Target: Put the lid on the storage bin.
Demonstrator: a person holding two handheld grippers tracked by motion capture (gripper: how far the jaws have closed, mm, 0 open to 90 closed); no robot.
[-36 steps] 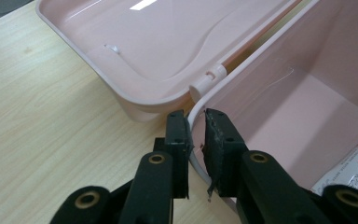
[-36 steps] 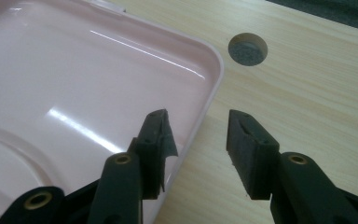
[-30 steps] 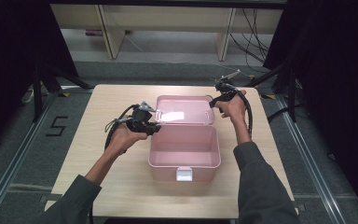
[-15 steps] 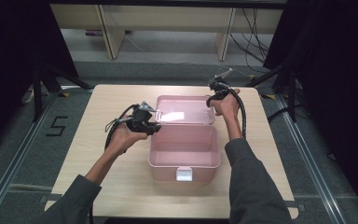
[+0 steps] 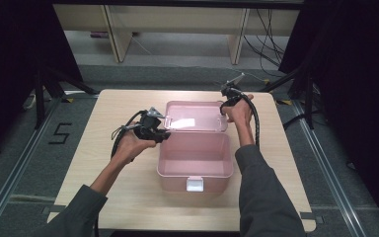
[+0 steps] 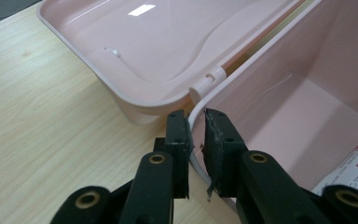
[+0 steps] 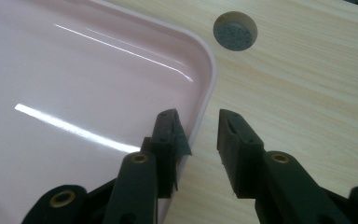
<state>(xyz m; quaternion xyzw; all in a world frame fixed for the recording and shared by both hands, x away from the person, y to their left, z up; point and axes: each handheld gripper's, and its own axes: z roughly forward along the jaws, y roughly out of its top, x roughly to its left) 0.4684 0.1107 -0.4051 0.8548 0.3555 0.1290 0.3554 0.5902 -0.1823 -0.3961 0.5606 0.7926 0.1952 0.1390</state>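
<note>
With the left gripper (image 6: 195, 135) clamped on the pink box (image 5: 195, 163) wall, seat the lid (image 7: 74, 93) rim between the right gripper (image 7: 199, 133) jaws, which have been closing but remain open, then lift.

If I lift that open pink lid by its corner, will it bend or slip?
The pink lid looks like thin moulded plastic, so it would probably flex a little at the corner. Its glossy surface, with bright reflections, suggests it may slip between the pads of the right tool. It is hinged to the pink box, so it should swing rather than lift free.
</note>
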